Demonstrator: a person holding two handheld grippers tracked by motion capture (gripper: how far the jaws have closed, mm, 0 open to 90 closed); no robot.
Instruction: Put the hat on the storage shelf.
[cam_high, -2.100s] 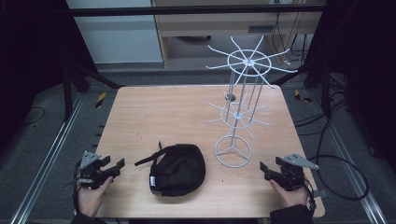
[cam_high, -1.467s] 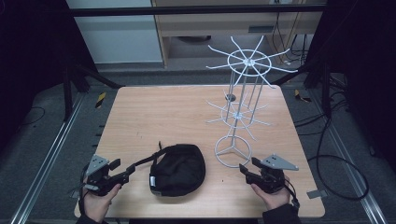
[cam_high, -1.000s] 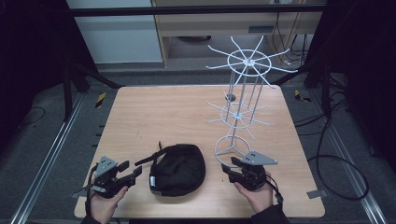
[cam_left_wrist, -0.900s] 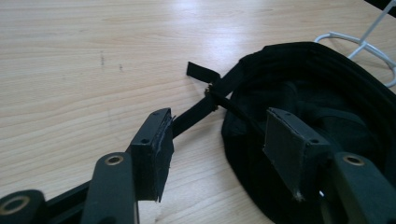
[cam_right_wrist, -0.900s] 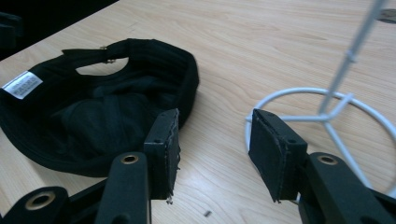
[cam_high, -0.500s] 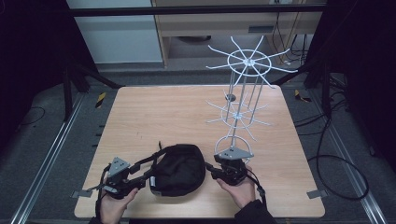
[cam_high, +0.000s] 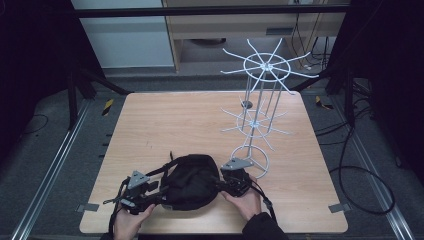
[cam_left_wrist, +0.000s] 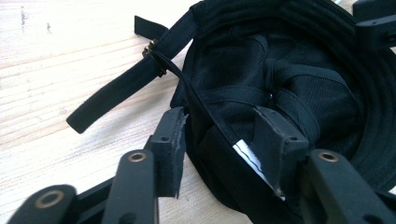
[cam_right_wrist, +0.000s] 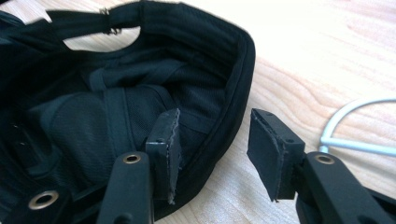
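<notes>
A black cap (cam_high: 190, 182) lies crown down near the table's front edge, its inside facing up and its strap (cam_left_wrist: 116, 93) stretched out to the left. My left gripper (cam_high: 161, 192) is at the cap's left edge. In the left gripper view the jaws (cam_left_wrist: 223, 140) straddle the rim of the cap (cam_left_wrist: 299, 88); they have just been closing, with no clear pinch on the fabric. My right gripper (cam_high: 220, 184) is at the cap's right edge. One of its jaws (cam_right_wrist: 215, 140) sits inside the cap (cam_right_wrist: 116, 107), the other outside, with a gap to the rim.
A white wire rack (cam_high: 255, 120) with spoke arms stands on the wooden table (cam_high: 175, 120), right behind my right hand. Its round base wire (cam_right_wrist: 345, 116) lies close to the right gripper. The table's left and back parts are bare wood.
Both hands have moved inward from the table's front corners to the cap's two sides. The left jaws have narrowed around the cap's rim.
</notes>
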